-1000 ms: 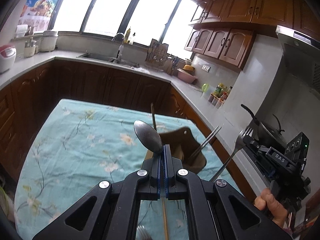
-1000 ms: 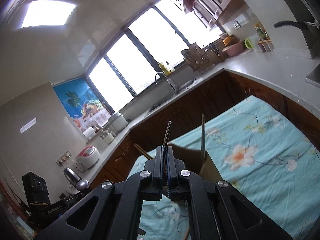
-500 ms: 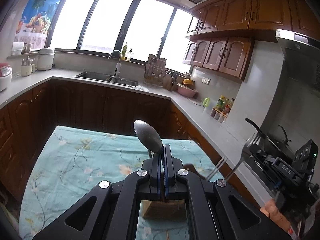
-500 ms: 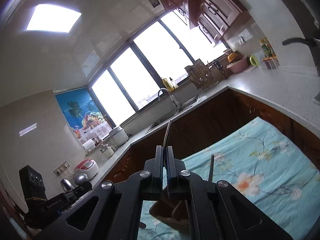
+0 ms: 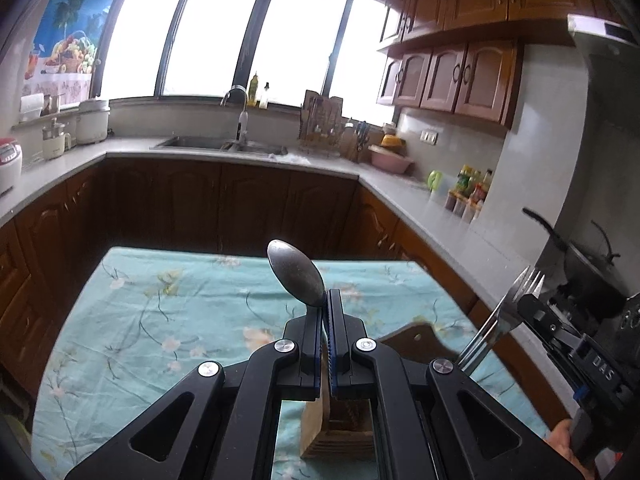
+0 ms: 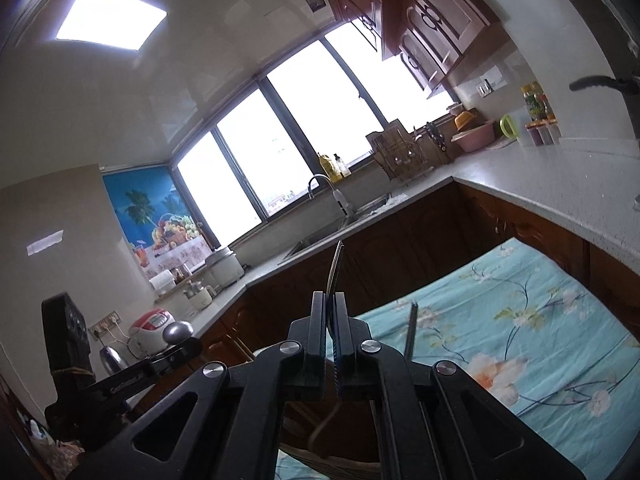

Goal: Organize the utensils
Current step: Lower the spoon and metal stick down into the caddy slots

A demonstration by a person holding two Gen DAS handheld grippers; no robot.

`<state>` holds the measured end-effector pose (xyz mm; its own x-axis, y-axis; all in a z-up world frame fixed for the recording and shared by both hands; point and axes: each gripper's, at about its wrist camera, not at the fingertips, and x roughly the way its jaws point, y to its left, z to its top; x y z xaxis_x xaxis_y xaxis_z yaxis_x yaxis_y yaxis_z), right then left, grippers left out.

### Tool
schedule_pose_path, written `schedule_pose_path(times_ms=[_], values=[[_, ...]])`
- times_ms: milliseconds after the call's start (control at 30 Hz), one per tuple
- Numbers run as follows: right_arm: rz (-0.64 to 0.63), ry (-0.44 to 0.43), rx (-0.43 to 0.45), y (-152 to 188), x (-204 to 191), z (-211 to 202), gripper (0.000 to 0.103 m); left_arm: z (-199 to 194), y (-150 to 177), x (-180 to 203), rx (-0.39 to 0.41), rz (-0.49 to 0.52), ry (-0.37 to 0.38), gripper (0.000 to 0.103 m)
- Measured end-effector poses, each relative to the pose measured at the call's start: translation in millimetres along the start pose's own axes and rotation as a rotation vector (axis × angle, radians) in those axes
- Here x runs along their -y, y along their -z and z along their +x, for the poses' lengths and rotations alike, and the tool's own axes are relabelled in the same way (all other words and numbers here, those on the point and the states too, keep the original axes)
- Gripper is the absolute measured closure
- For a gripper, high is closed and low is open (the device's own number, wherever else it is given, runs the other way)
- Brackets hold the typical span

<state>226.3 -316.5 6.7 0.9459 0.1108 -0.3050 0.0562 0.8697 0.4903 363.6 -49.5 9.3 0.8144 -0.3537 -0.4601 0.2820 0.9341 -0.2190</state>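
Above the wooden holder, left gripper clamps spoon, right gripper clamps fork; tilted handles may miss the slots.

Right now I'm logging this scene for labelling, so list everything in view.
Spoon: 1, dull steel, clamped in left gripper, bowl up.
Fork: 1, steel, clamped in right gripper, tines up.
Wooden holder: 1, brown, on table beneath the grippers.
Tablecloth: 1, teal floral, covering table.
Sink: 1, steel, under window.
Pink basin: 1, on counter.
Left gripper: 1, black, shut.
Right gripper: 1, black, shut.
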Motion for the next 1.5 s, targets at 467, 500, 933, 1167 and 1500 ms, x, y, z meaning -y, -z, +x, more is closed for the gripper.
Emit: schedule_pose_path(times_ms=[467,500,933,1167,1500], values=[[0.022,0.058,-0.099,37.6,21.1,9.3,0.101,38.4,11.5,3.1,-0.084,0.021,-0.012,0.102],[0.03,0.051,-0.095,37.9,22.7,8.5,0.1,39.6,12.6,2.1,-0.09,0.02,-0.012,0.102],[0.036,0.059,-0.127,34.8,22.6,11.4,0.096,46.3,16.0,6.2,-0.141,0.016,-0.01,0.1],[0.038,0.062,-0.137,34.1,21.2,13.0,0.095,45.1,15.2,4.4,-0.145,0.003,-0.013,0.094],[0.046,0.068,-0.145,30.3,19.2,11.4,0.092,27.8,16.0,1.2,-0.131,-0.014,-0.007,0.056]])
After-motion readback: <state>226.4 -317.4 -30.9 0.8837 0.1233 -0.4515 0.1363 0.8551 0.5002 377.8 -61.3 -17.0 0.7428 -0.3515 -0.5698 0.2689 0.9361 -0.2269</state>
